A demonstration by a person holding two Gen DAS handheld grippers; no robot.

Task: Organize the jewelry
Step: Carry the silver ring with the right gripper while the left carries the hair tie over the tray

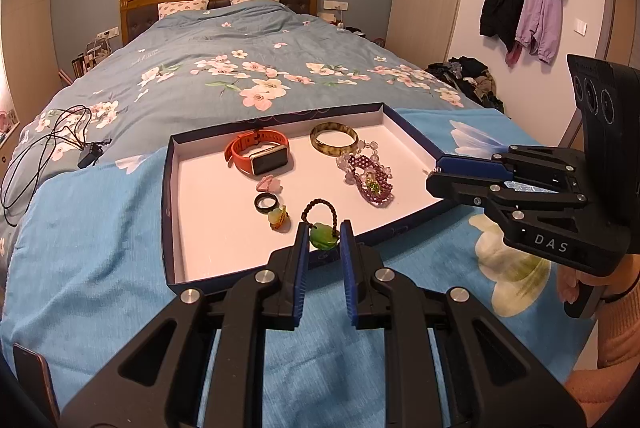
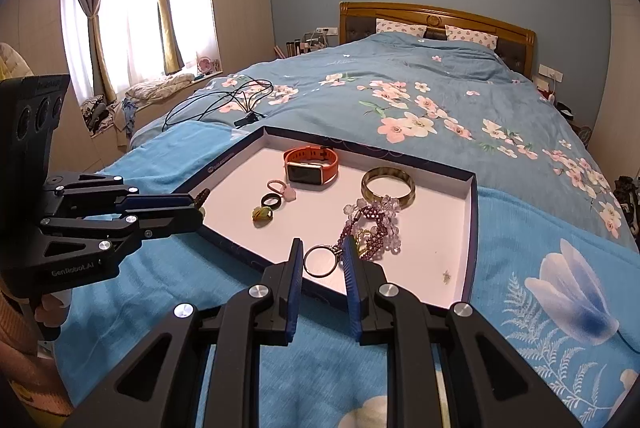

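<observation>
Smooth green pendant [image 1: 323,237], braided cord [image 1: 320,206]

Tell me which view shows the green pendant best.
The left wrist view: the green pendant sits large and unobstructed between the left gripper's fingers. The right wrist view shows only its braided cord end.

Two near wrist views, shared tray [image 1: 170,164]

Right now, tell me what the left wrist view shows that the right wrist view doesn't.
Only left wrist view: a green pendant between the left hand-held gripper pads, and jackets on a wall rack.

Only right wrist view: a metal ring between the right hand-held gripper pads, and a curtained window.

Both: the tray with an orange watch, a bangle and purple beads.
</observation>
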